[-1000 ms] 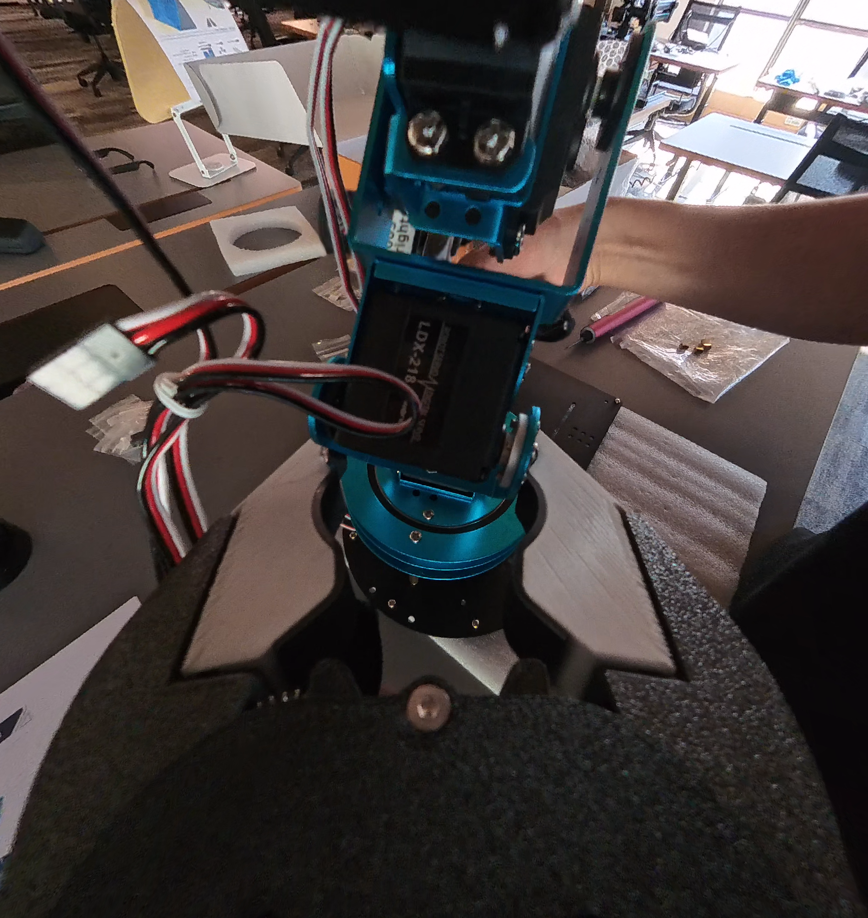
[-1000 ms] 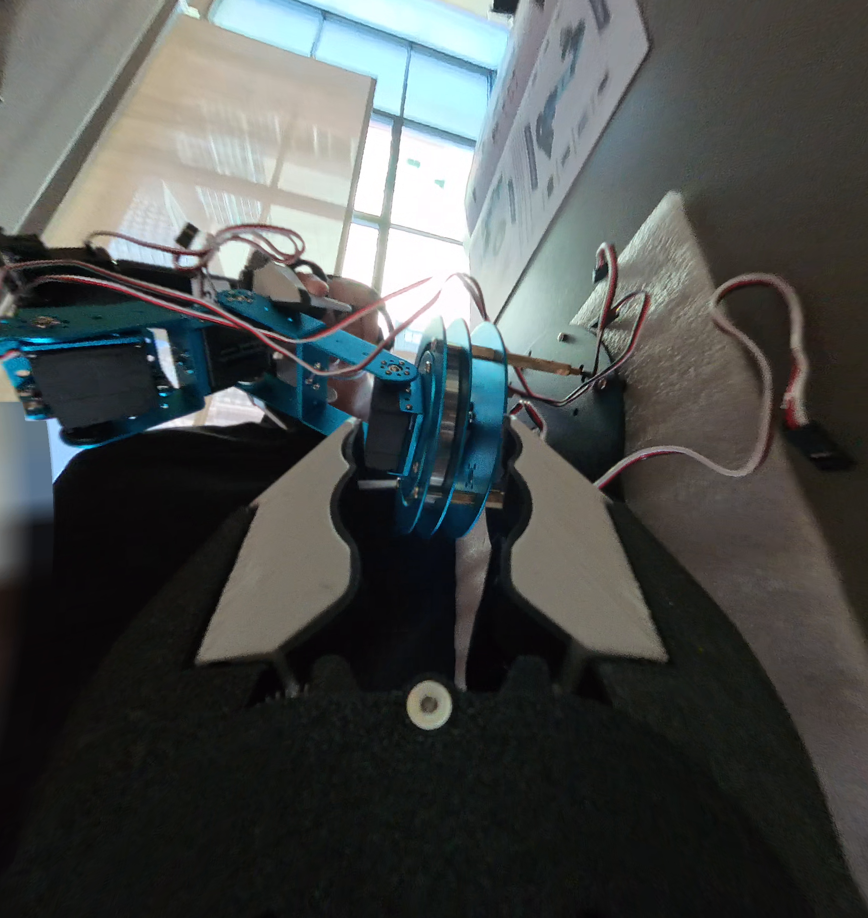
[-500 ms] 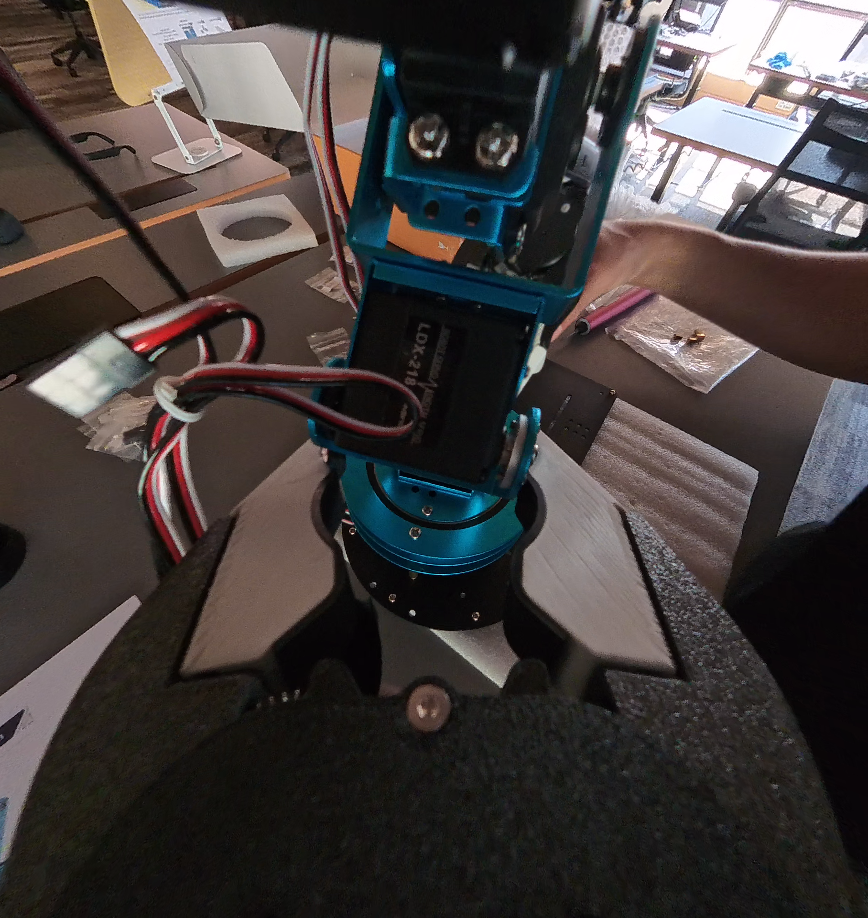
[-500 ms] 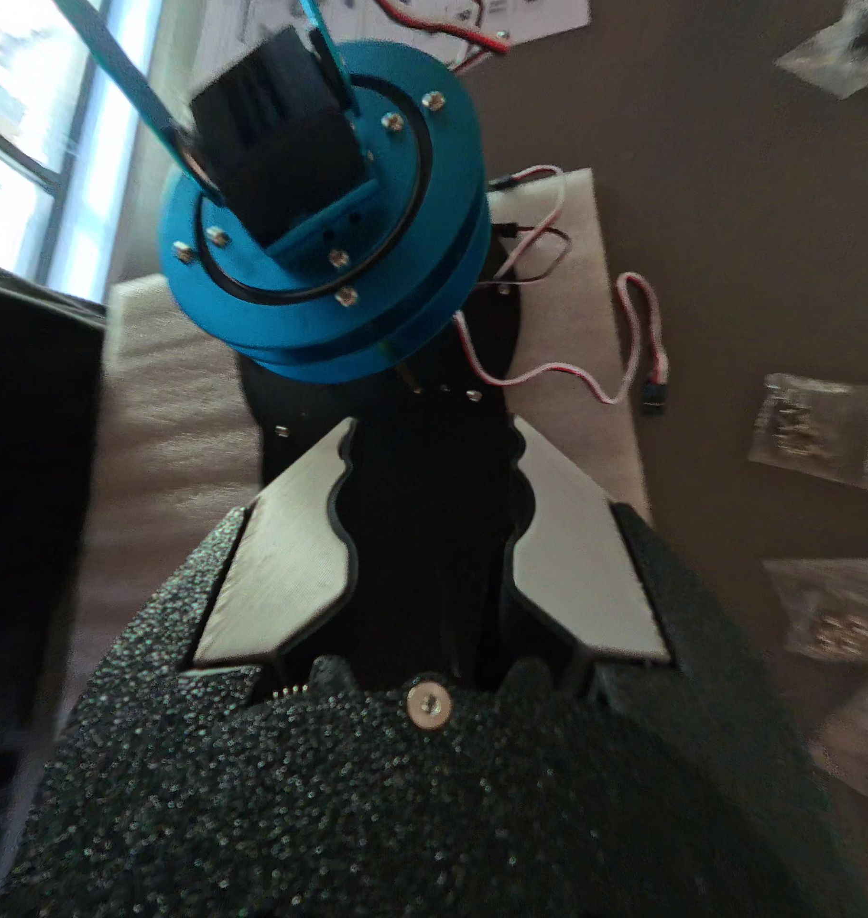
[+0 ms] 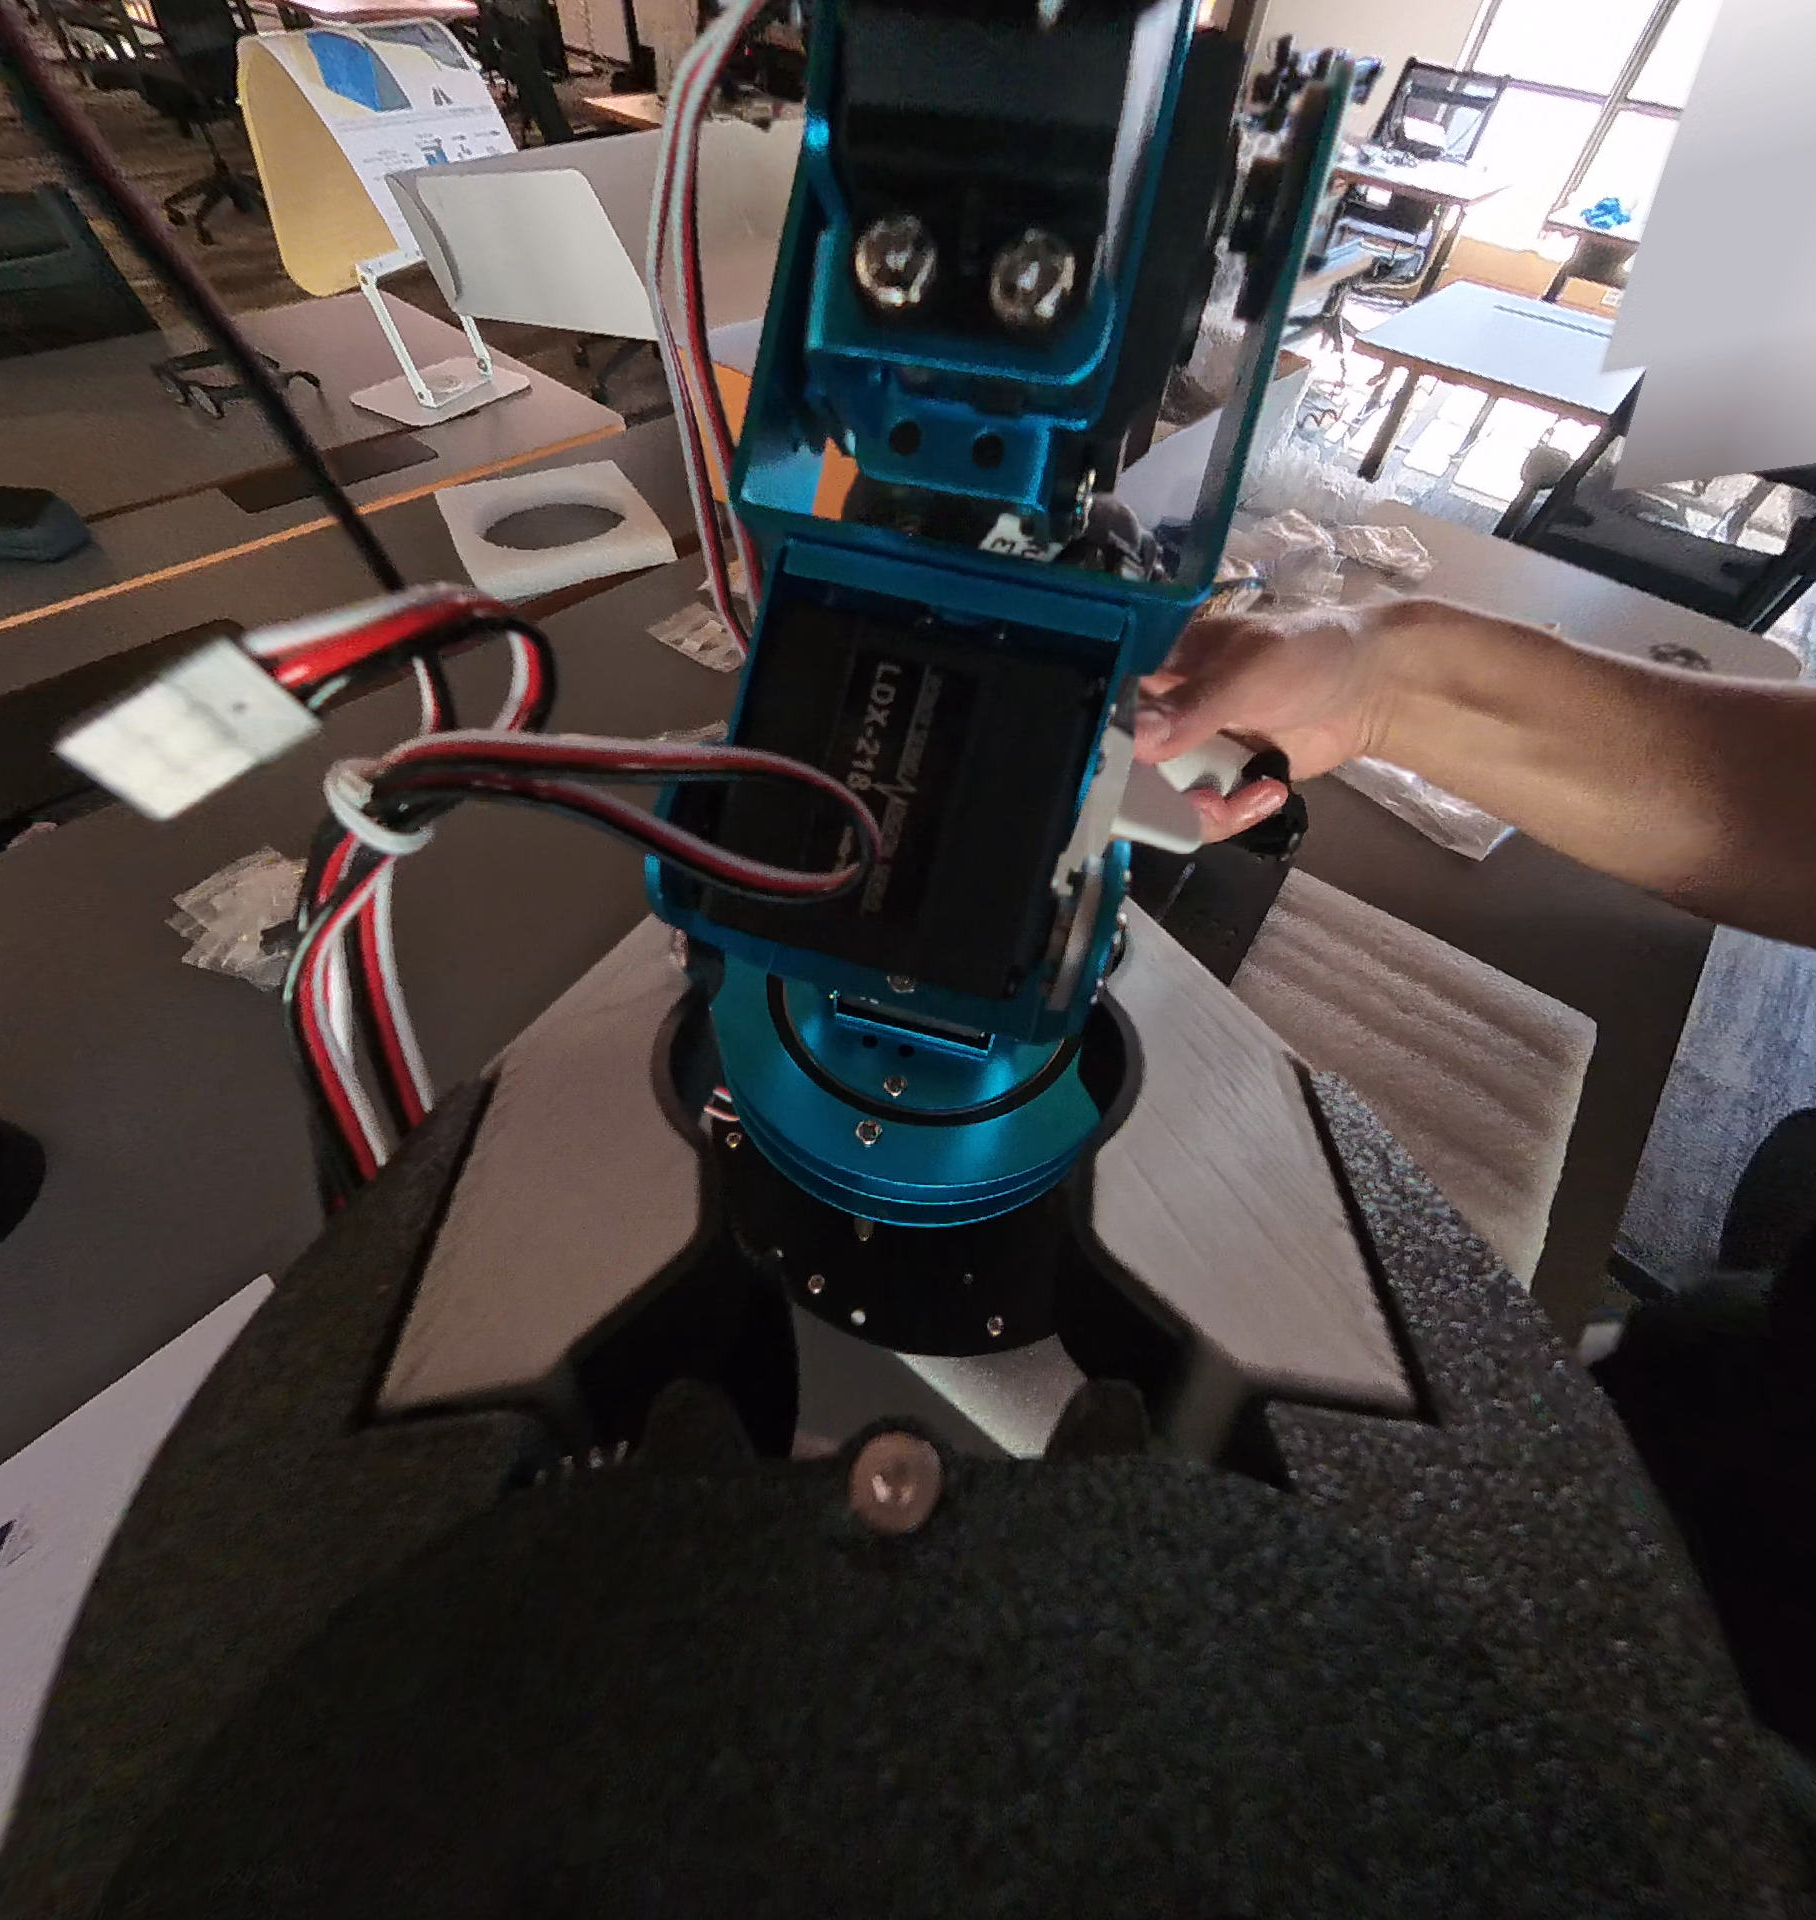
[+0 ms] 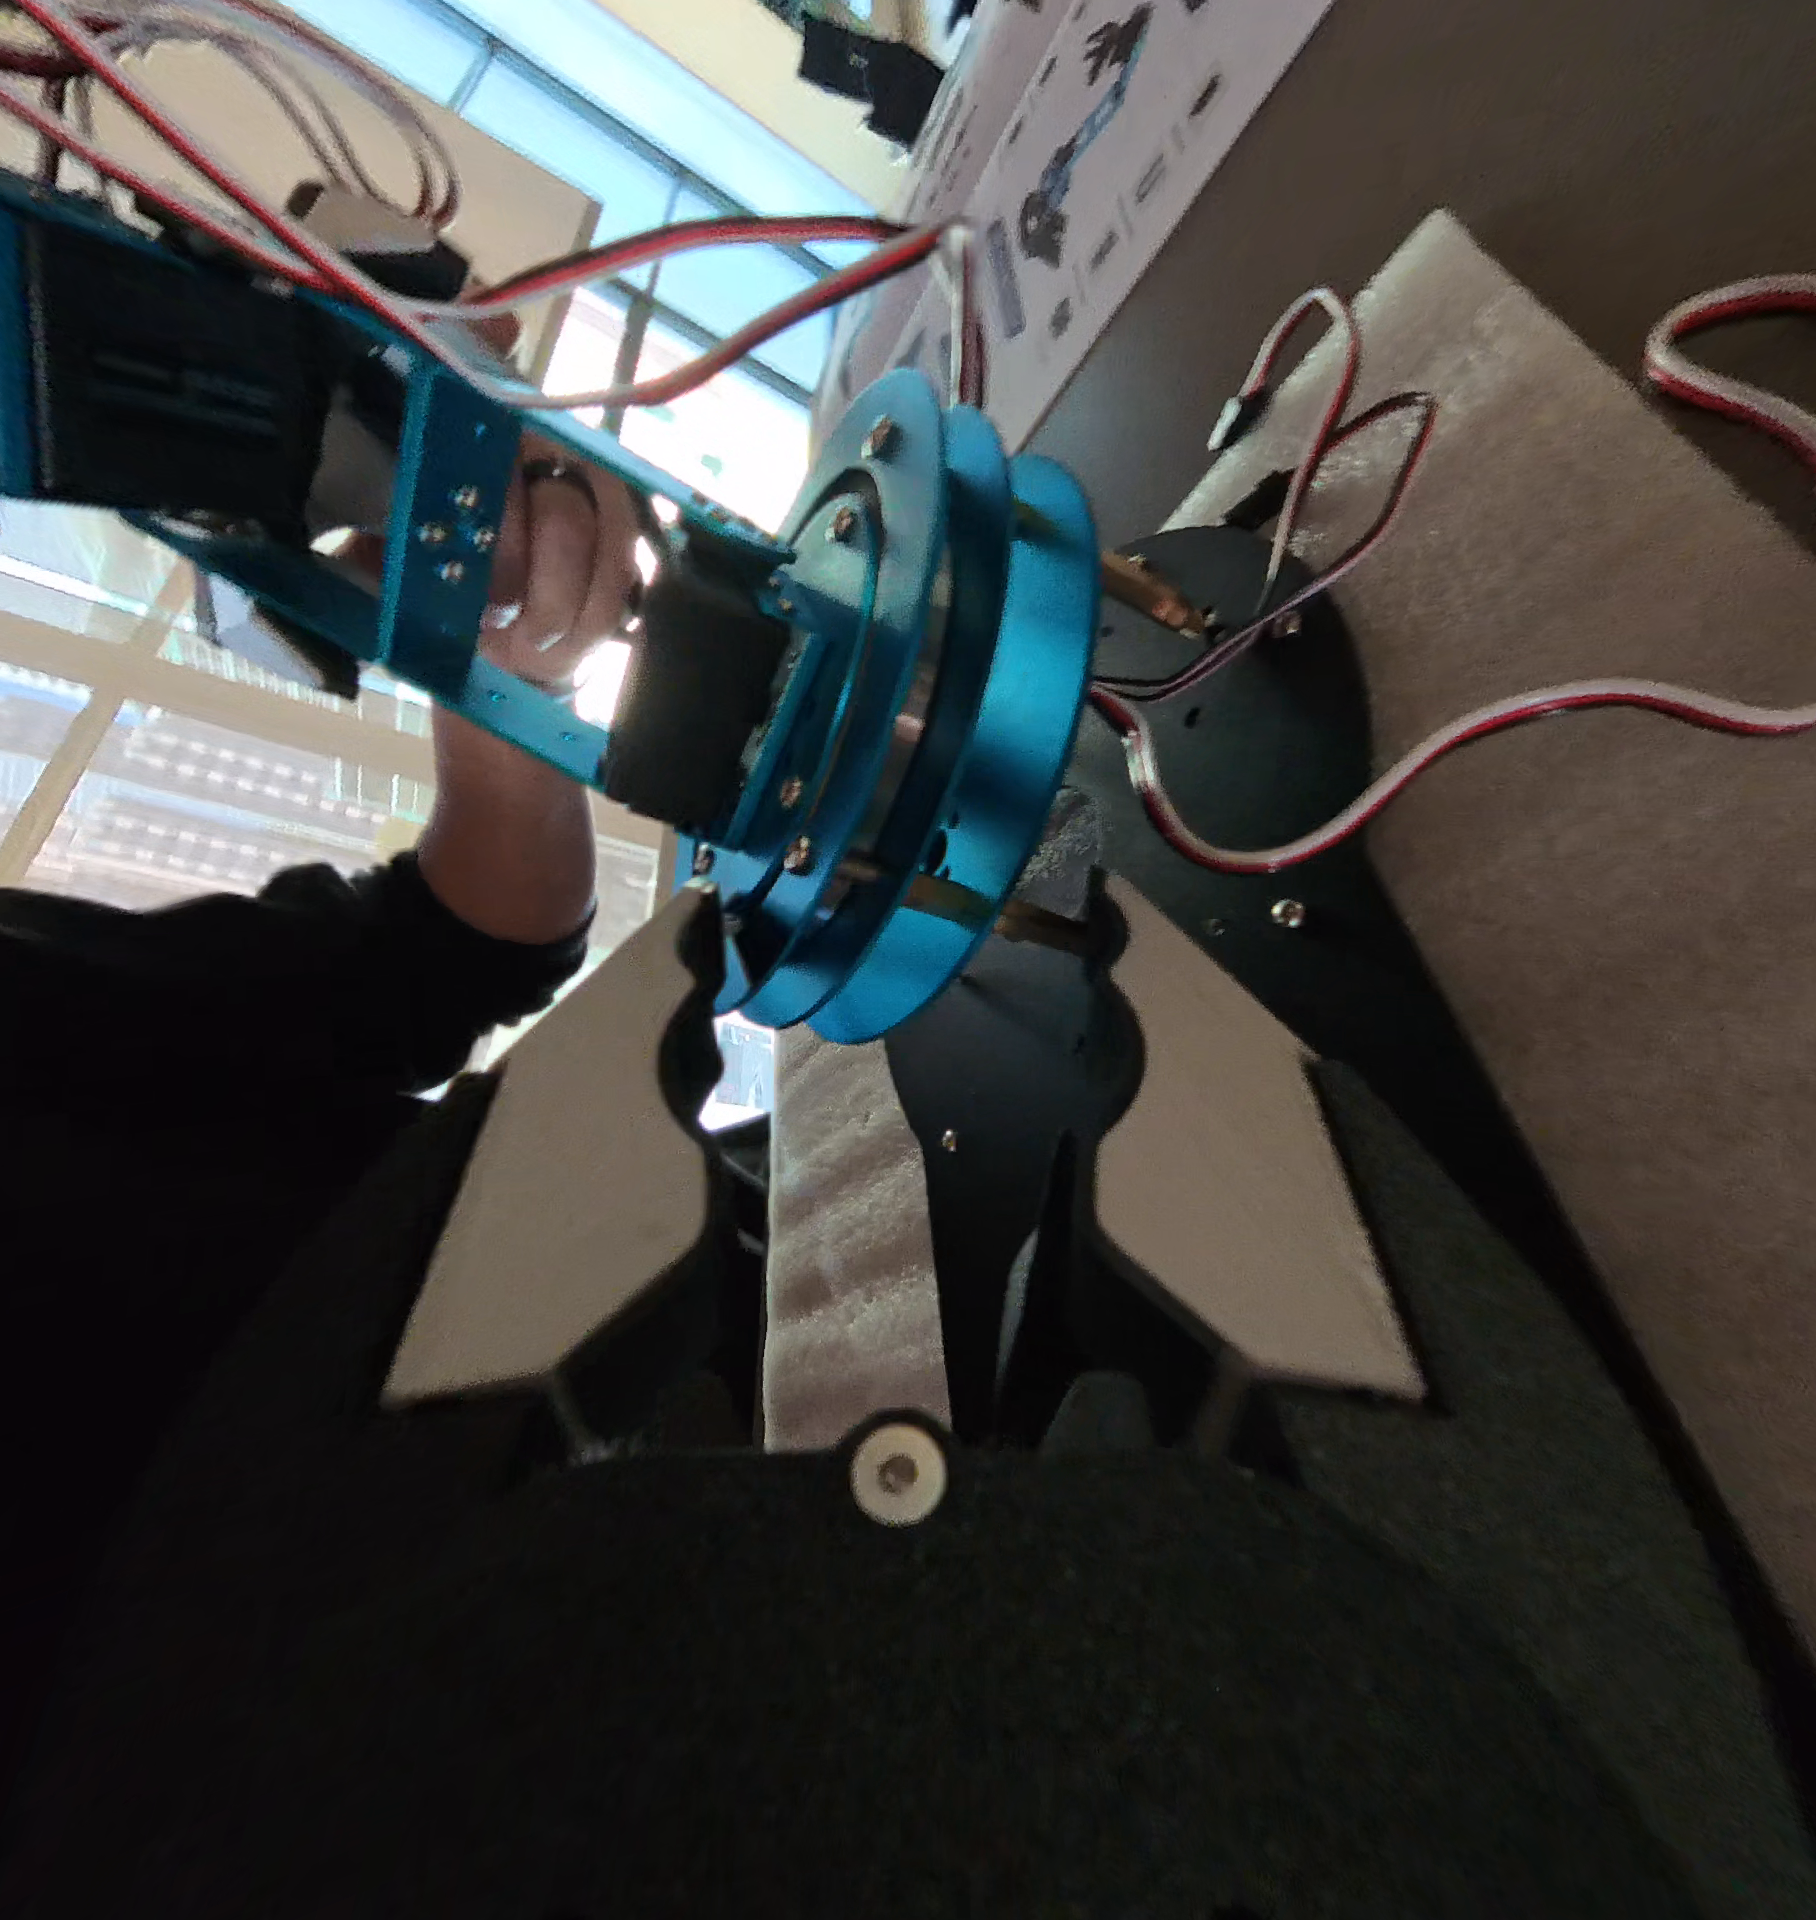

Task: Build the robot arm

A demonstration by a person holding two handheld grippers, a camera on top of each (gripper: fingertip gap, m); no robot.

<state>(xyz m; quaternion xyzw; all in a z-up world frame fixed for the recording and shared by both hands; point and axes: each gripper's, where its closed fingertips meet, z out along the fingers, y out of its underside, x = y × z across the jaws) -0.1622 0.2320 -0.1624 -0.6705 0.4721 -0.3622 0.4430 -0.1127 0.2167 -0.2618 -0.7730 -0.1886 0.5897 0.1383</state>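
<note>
Whereas the blue disc base point(image 6: 987, 727) was seen from above half a second ago, it is now seen edge-on just ahead of the wide-open, empty right hand-held gripper point(image 6: 909, 914) and is straddled by the left hand-held gripper point(image 5: 899, 997), whose grip cannot be told.

A dark brown tabletop point(image 5: 135, 1039) is carrying everything here. A white foam sheet point(image 5: 1403, 1049) is lying toward its right edge, and a black round plate point(image 6: 1257, 727) is sitting on that foam, with a red, white and black wire point(image 6: 1506, 727) trailing off it across the foam. A printed paper sheet point(image 5: 83, 1455) is lying at the near left edge. Small clear bags of parts point(image 5: 229, 914) are resting left of centre, another clear bag point(image 5: 1423, 800) is lying by the right edge, and a white foam square with a round hole point(image 5: 556, 530) is sitting at the far edge.
</note>
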